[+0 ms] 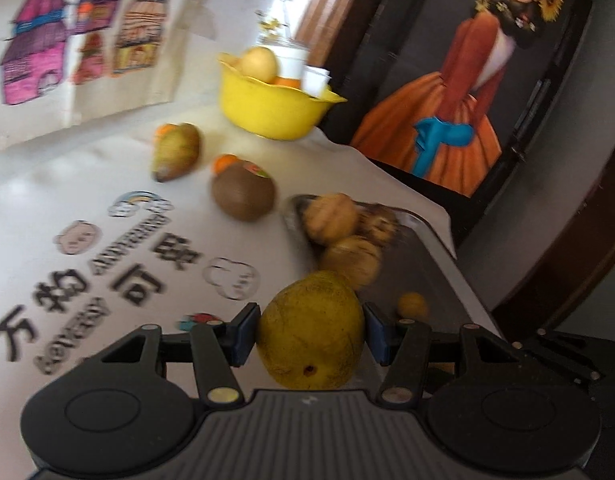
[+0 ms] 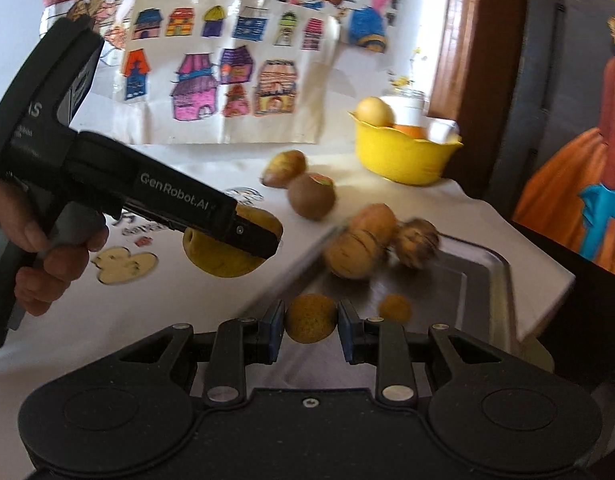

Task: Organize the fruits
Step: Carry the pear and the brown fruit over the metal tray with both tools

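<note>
L gripper [image 1: 311, 330] is clamped on a big yellow-green fruit [image 1: 310, 328], prob. a pear or mango, can't tell which; blue pads press its two sides, jaws partway apart to fit it. In the right wrist view the same fruit shows under the L gripper's black body, held above the worktop [image 2: 107, 320], w/ a hand [image 2: 47, 248] on the grip.

R gripper [image 2: 311, 320] is closed on a small round yellow-orange fruit [image 2: 310, 317], pads touching both sides, jaws narrow. It hangs at the near edge of a metal tray [image 2: 479, 280].

On the tray: several tan ridged walnut-like nuts [image 2: 355, 248] piled at the far left end, touching each other, plus one more small orange fruit [image 2: 395, 307] lying loose just right of the held one. Blur makes the nut count unclear.

On the worktop beyond the tray: a brown kiwi [image 1: 243, 196] w/ a sticker on top, a small orange thing just behind it, and a green-brown pear [image 1: 175, 152] lying on its side further left. The kiwi and pear are near but apart.

Far back, a yellow bowl [image 1: 275, 108] w/ a wavy rim sits near the worktop's edge; inside are a pale yellow round fruit [image 1: 259, 64], sth orange and a white cup-like item. The worktop's white cover carries printed characters and cartoon stickers. Coloured drawings of houses [image 2: 227, 76] lean at the back.
</note>
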